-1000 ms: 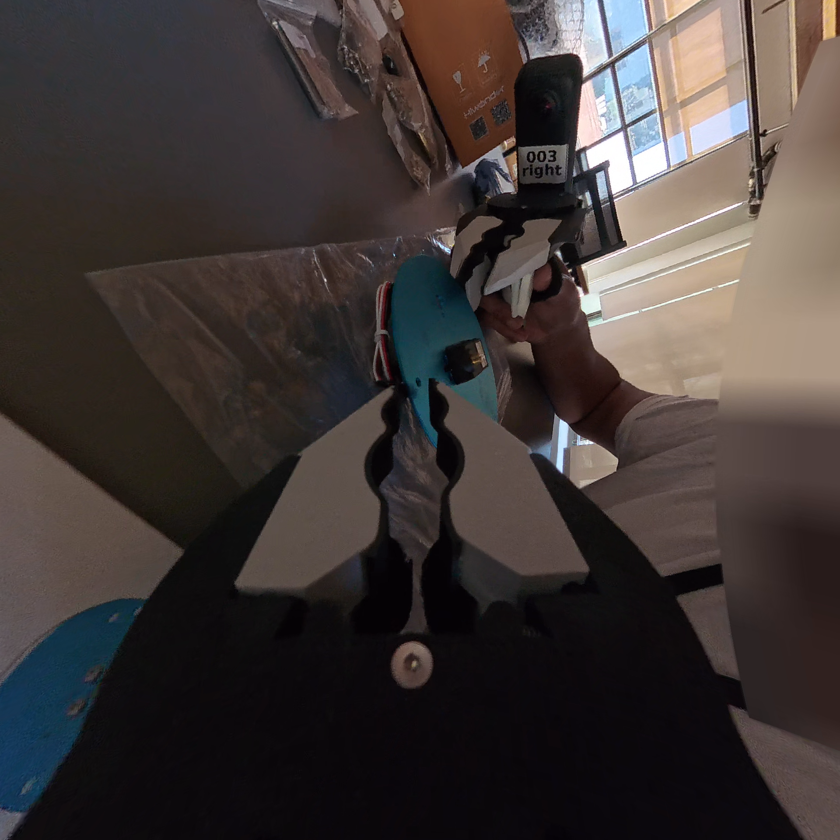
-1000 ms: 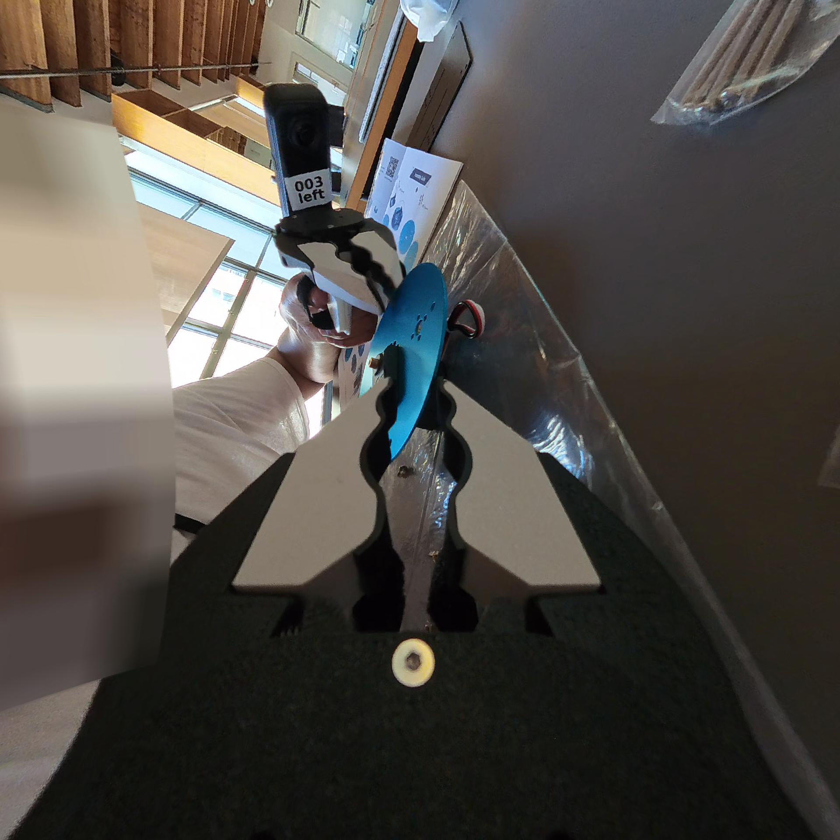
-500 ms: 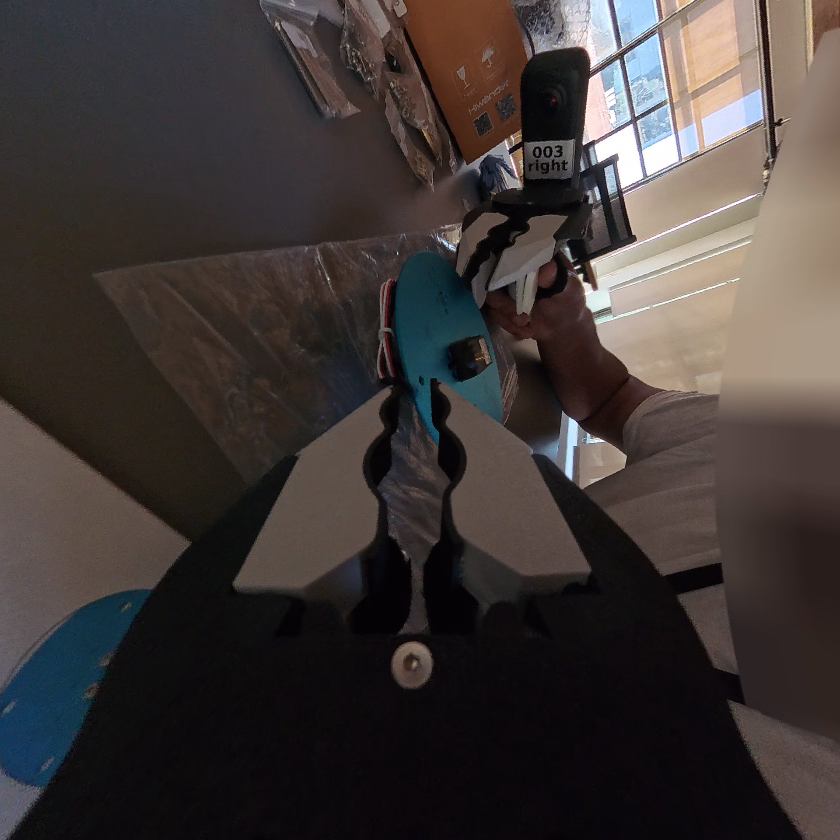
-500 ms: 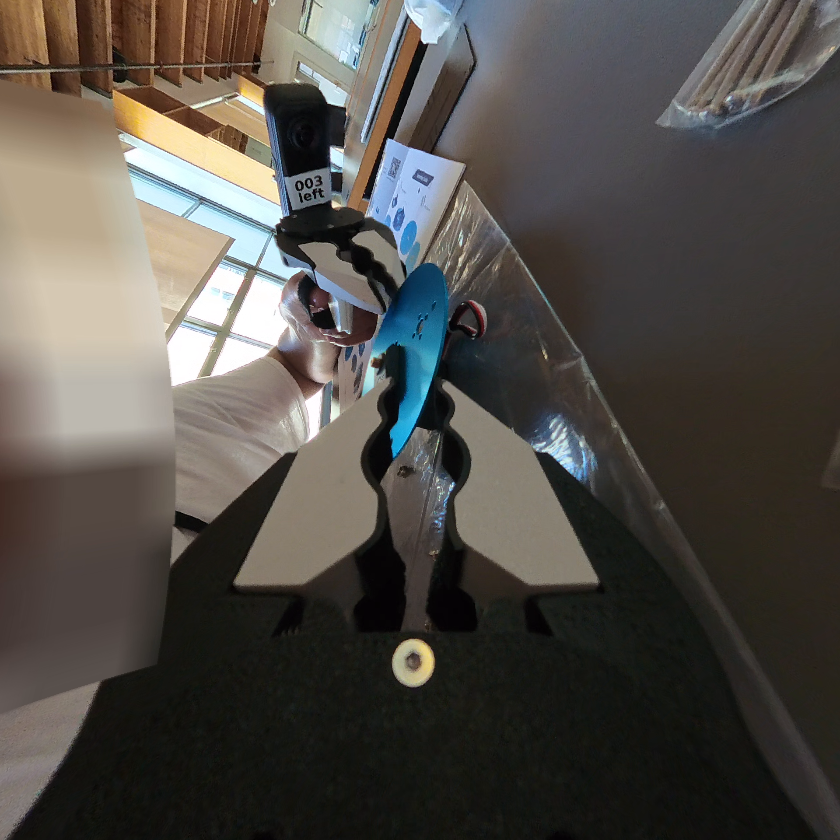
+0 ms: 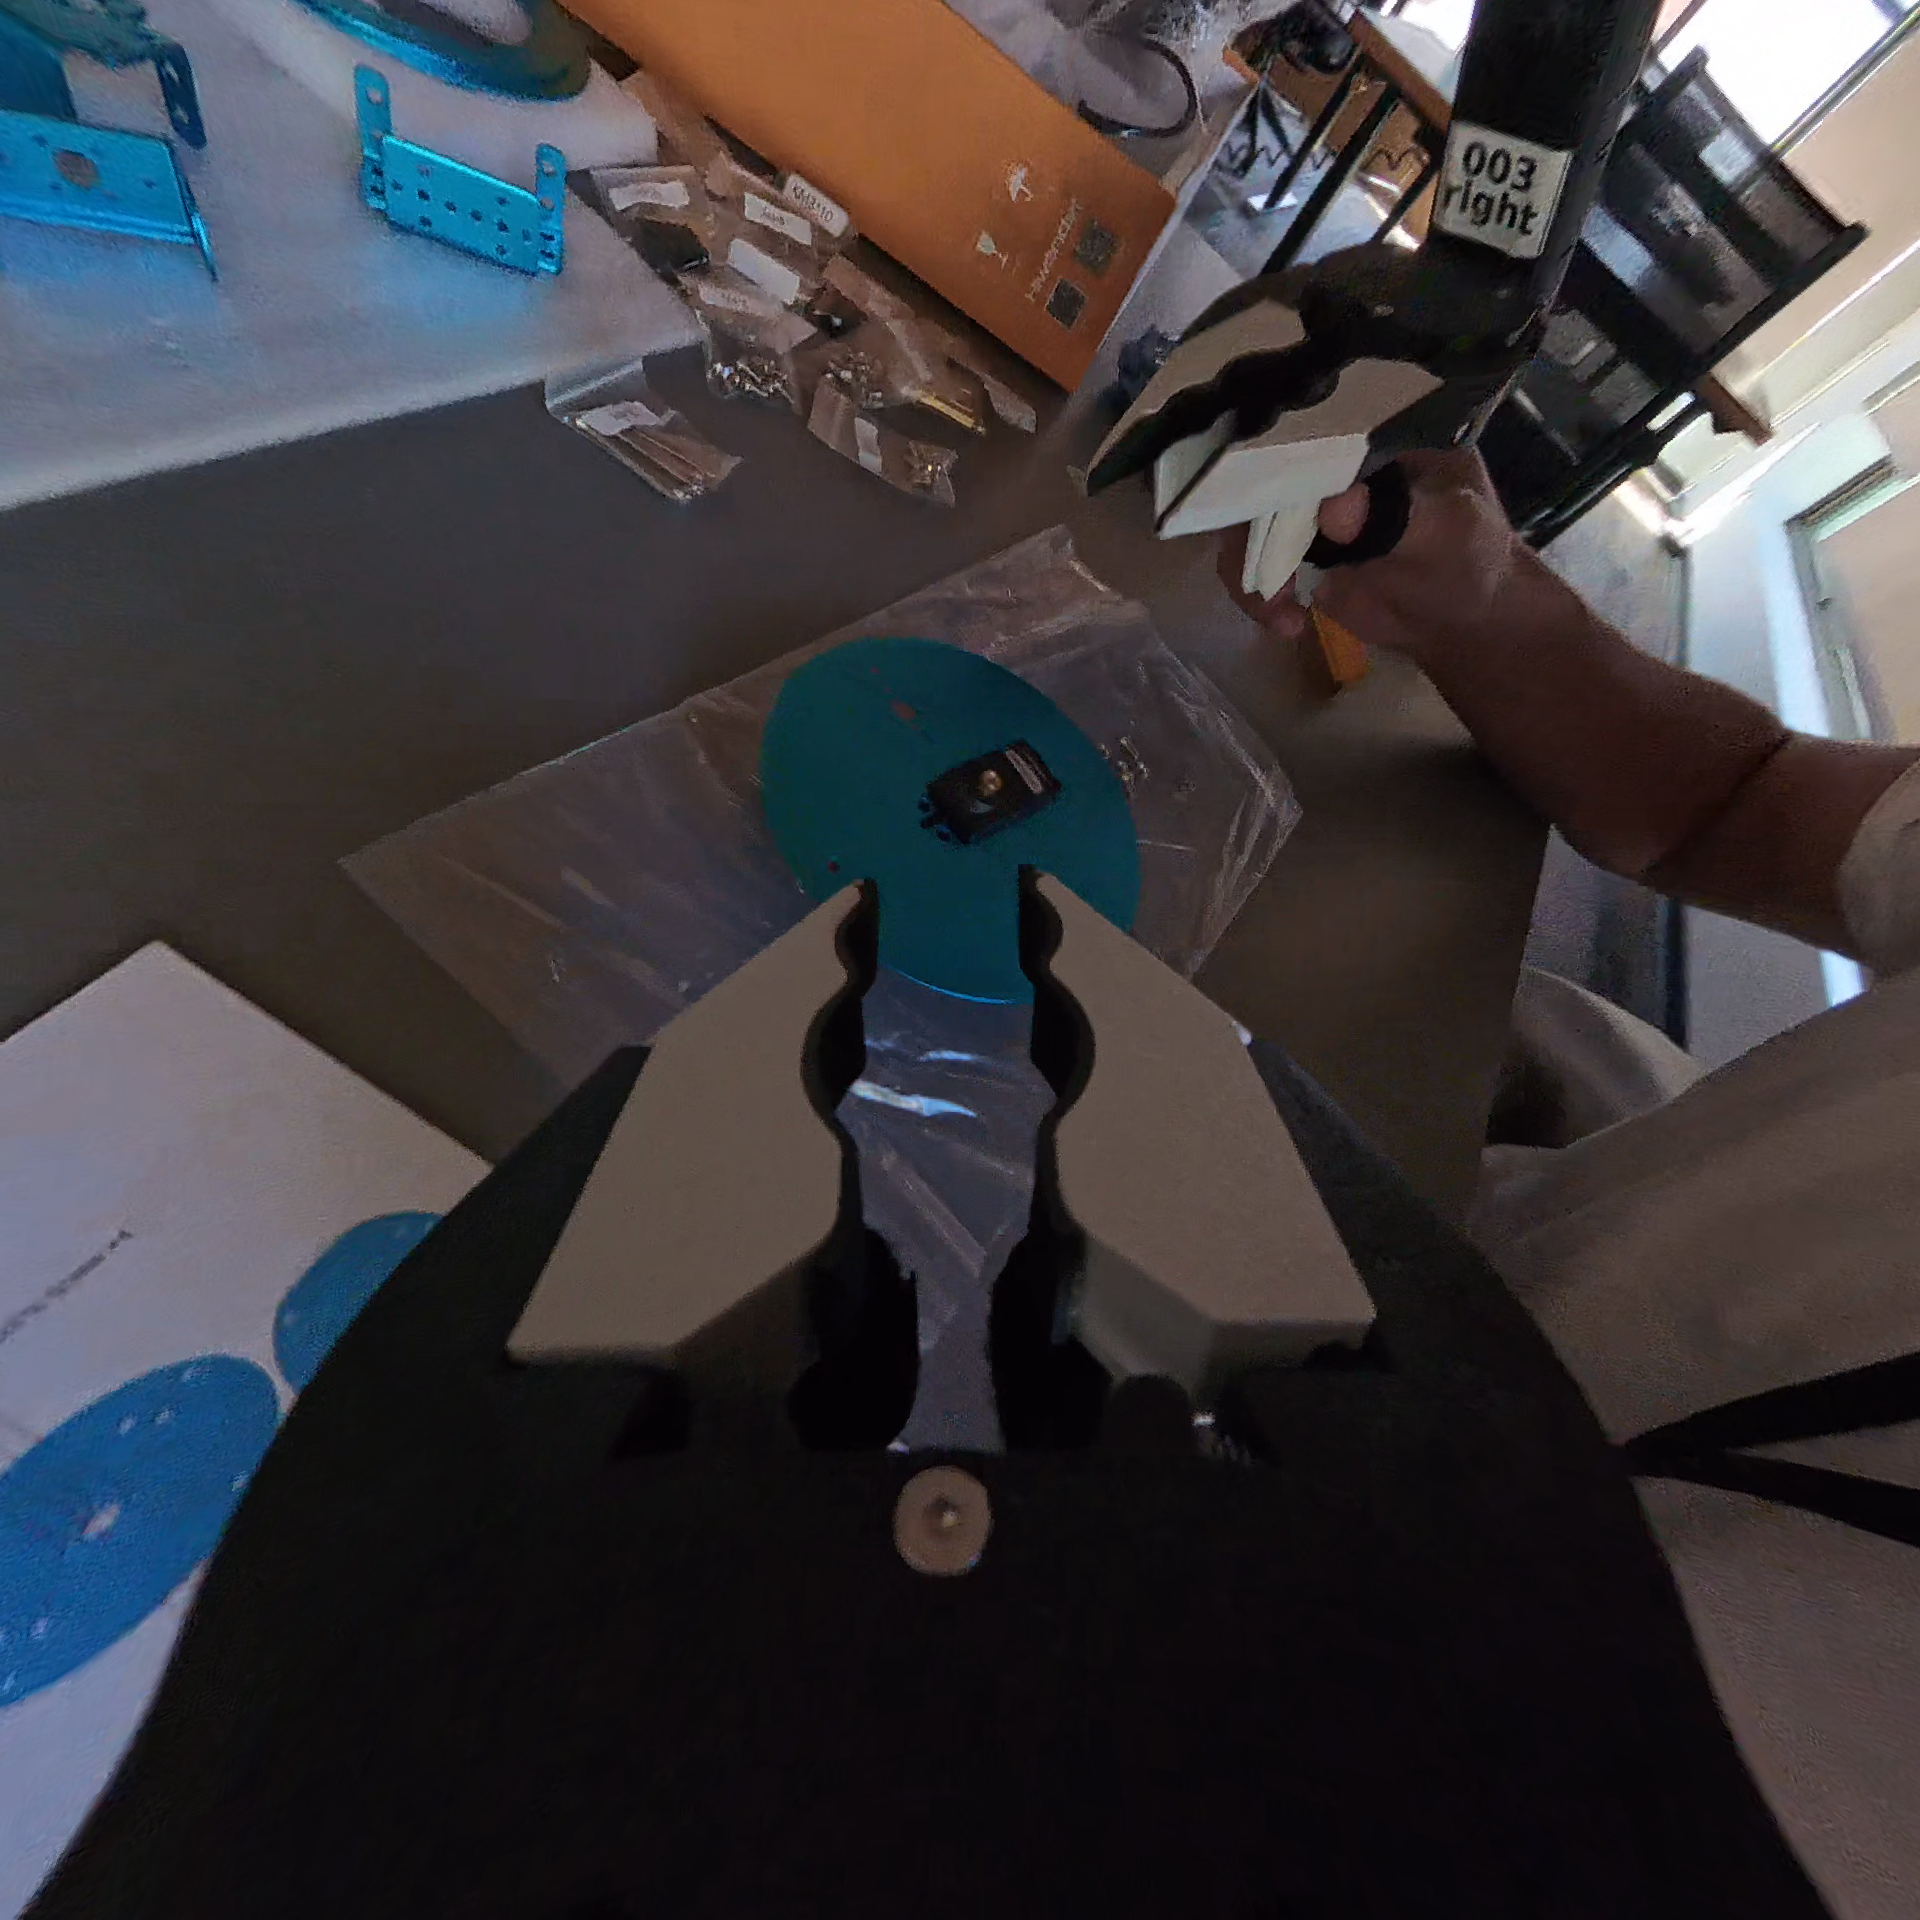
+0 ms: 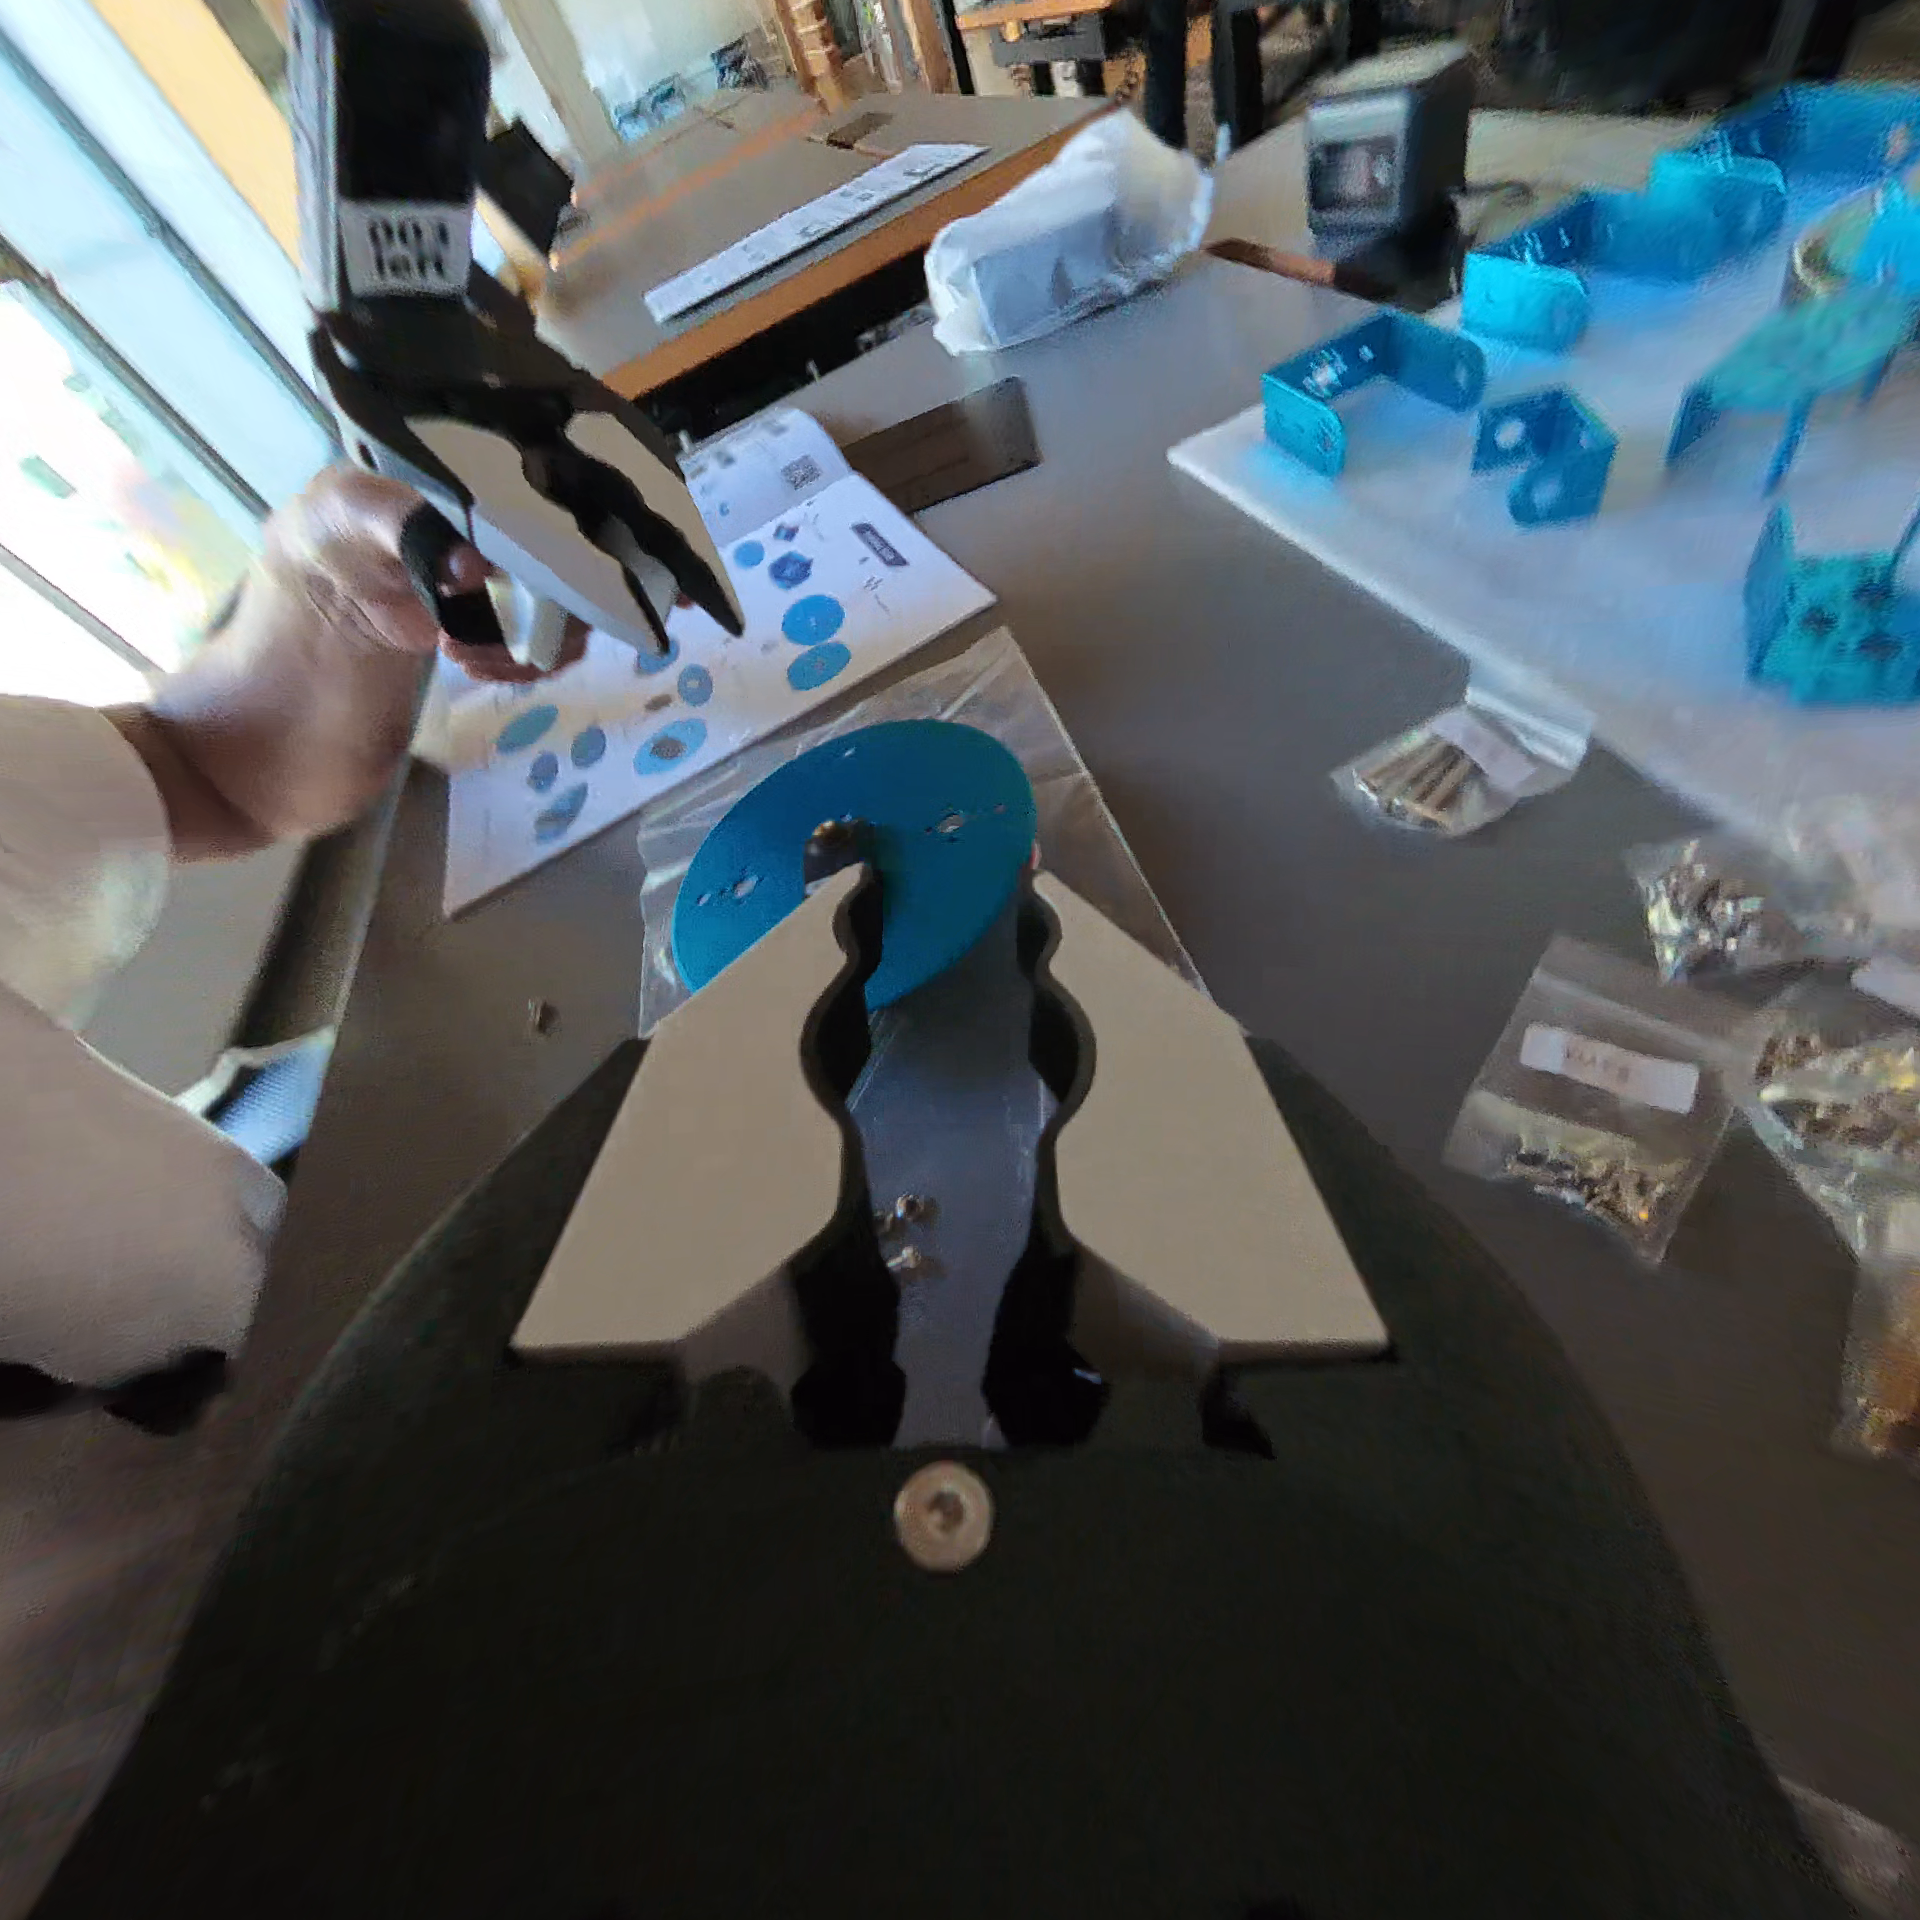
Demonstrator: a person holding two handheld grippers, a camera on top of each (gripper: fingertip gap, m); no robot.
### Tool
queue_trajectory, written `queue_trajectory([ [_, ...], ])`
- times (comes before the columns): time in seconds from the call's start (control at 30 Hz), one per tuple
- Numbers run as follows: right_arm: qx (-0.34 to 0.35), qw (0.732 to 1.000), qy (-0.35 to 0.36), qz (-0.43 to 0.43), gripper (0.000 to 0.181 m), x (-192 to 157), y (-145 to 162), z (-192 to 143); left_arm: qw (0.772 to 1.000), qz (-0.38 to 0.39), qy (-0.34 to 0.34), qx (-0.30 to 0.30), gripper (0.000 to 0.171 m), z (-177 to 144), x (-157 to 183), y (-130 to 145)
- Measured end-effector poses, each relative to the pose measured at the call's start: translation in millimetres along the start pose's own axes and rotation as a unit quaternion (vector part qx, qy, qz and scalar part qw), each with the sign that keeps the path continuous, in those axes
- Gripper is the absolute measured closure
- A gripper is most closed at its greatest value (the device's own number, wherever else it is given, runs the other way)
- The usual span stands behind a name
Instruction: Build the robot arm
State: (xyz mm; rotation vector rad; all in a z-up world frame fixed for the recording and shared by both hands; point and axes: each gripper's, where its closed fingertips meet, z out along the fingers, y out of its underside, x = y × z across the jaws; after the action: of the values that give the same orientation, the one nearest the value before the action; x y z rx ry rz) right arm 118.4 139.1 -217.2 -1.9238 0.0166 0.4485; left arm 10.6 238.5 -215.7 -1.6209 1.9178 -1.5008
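We are seeing left gripper gaping apart above teal disc lying flat on clear plastic bag on dark tabletop. Right gripper hovering beyond disc, apart from it, hand gripping its handle. Blue brackets sitting farther off.

Both wrist cams look down from close above, facing each other across the table; shared overlap: blue disc on the plastic bag.

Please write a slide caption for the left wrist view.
Open left gripper above round blue metal disc on clear plastic bag.
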Motion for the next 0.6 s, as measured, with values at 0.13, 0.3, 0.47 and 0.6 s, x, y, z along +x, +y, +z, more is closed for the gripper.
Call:
queue_trajectory([
  [0.13,-0.058,0.994,-0.041,-0.085,0.156,-46.5,28.8,0.7,0.999,0.048,-0.005,0.014,0.146,-13.1,50.3,37.4],
  [0.3,-0.105,0.98,-0.126,-0.112,0.159,-100.9,57.0,12.0,0.988,0.146,-0.002,-0.059,0.148,-4.1,94.2,108.2],
  [0.47,-0.163,0.967,-0.147,-0.132,0.159,-133.6,84.1,33.5,0.979,0.184,-0.022,-0.087,0.15,0.6,78.2,117.9],
  [0.6,-0.164,0.969,-0.138,-0.124,0.161,-148.7,90.0,58.6,0.978,0.18,-0.008,-0.106,0.151,-1.2,74.2,118.6],
])
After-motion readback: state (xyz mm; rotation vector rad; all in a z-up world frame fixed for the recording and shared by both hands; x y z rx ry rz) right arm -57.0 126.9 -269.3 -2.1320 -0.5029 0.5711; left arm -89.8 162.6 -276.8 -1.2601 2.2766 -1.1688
